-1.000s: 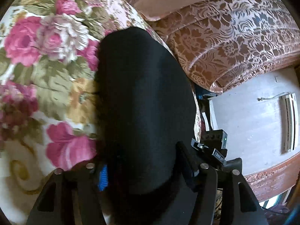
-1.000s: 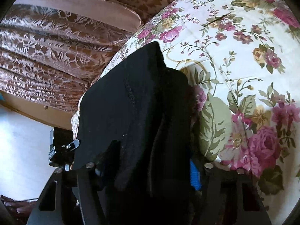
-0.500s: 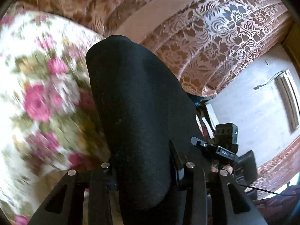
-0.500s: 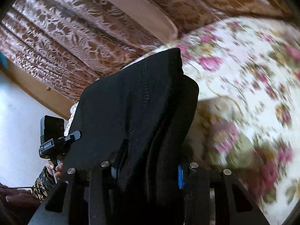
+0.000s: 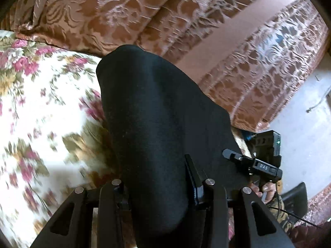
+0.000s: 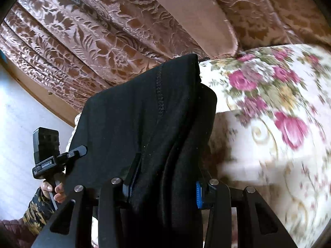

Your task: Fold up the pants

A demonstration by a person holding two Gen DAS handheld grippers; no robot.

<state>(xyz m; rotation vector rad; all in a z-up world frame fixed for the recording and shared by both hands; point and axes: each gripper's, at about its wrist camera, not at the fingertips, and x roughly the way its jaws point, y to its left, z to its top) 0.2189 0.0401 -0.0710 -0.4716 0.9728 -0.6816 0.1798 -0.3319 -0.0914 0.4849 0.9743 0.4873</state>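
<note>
The fingers (image 5: pixel 191 177) of the left gripper (image 5: pixel 157 188) are closed on the black pants (image 5: pixel 157 124), with thick cloth pressed between them; only the finger on the right side of this view is clearly seen, the other one is mostly hidden by the fabric. In the right wrist view, the fingers (image 6: pixel 198 194) of the right gripper (image 6: pixel 163 186) also hold a bundle of the same pants (image 6: pixel 144 124), and a blue pad shows on the finger at the right of the cloth.

The pants are lifted above the bed and stretch forward from both grippers. From the left gripper the cloth looks smooth and rounded at its far end. From the right gripper it shows several layers and a stitched seam that runs along the cloth. The far end of the pants reaches toward the brown patterned pillows (image 5: pixel 128 14).

The bed has a white bedspread with pink roses (image 5: pixel 41 113), which is blurred in both views. The brown patterned pillows (image 6: pixel 86 33) lie at the head of the bed.

In the left view the right gripper (image 5: pixel 258 163) appears at the edge of the pants with the person's hand (image 5: pixel 266 188) on its handle. In the right view the left gripper (image 6: pixel 53 161) appears in the same way, with the hand (image 6: pixel 51 188) below it.
</note>
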